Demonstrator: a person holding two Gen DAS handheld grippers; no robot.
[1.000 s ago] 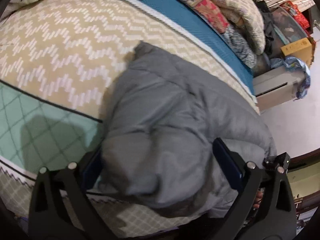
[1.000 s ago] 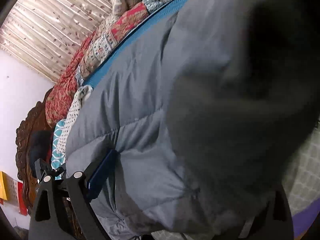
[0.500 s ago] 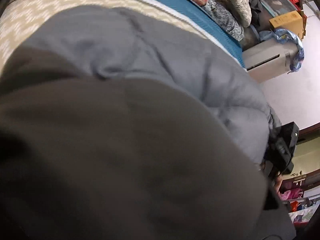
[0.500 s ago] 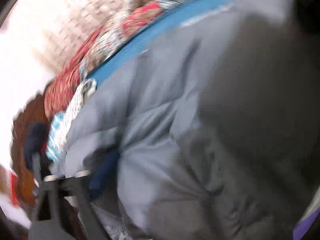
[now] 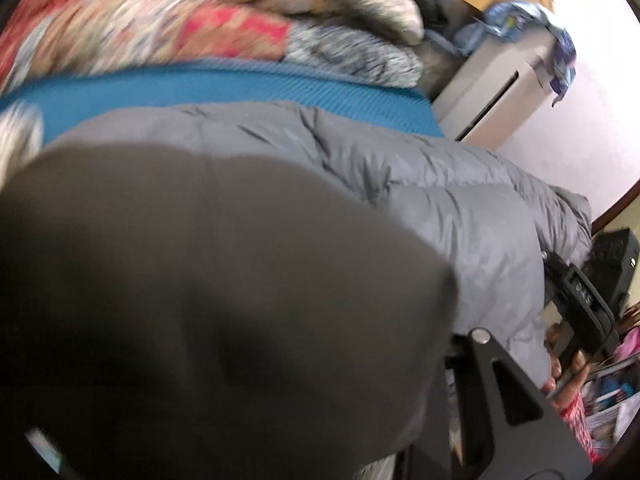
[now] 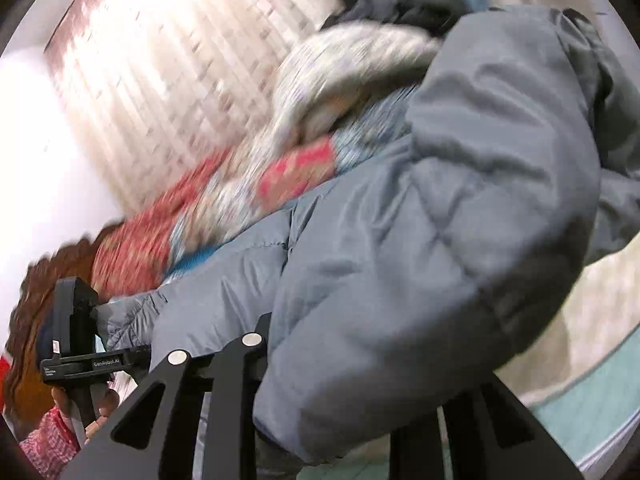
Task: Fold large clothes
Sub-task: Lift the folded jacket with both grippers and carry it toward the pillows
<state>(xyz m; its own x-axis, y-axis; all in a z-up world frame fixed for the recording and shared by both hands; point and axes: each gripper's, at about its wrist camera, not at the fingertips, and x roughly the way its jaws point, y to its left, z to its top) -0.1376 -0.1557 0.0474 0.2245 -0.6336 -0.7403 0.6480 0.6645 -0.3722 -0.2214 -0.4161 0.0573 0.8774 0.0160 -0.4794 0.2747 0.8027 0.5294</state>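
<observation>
A large grey puffer jacket (image 5: pixel 460 216) is lifted off the bed between both grippers. In the left wrist view a dark fold of it covers the lens and hides the left gripper's fingertips; only its right finger arm (image 5: pixel 500 392) shows. The right gripper's body (image 5: pixel 580 292) appears past the jacket's far edge. In the right wrist view the jacket (image 6: pixel 420 260) bulges between the right gripper's two finger arms (image 6: pixel 224 392), and the tips are buried in fabric. The left gripper (image 6: pixel 76 336) shows at the jacket's other end, held by a hand.
A teal mattress strip (image 5: pixel 240 88) and a pile of patterned quilts (image 5: pixel 224 12) lie behind. A beige chest (image 5: pixel 500 92) with blue cloth stands at right. A curtain (image 6: pixel 180 60) and the patterned bed cover (image 6: pixel 592 340) show in the right wrist view.
Both grippers have risen with the jacket and swung toward the quilt pile. The bed cover has dropped out of the left view. The jacket hangs stretched between the two grippers.
</observation>
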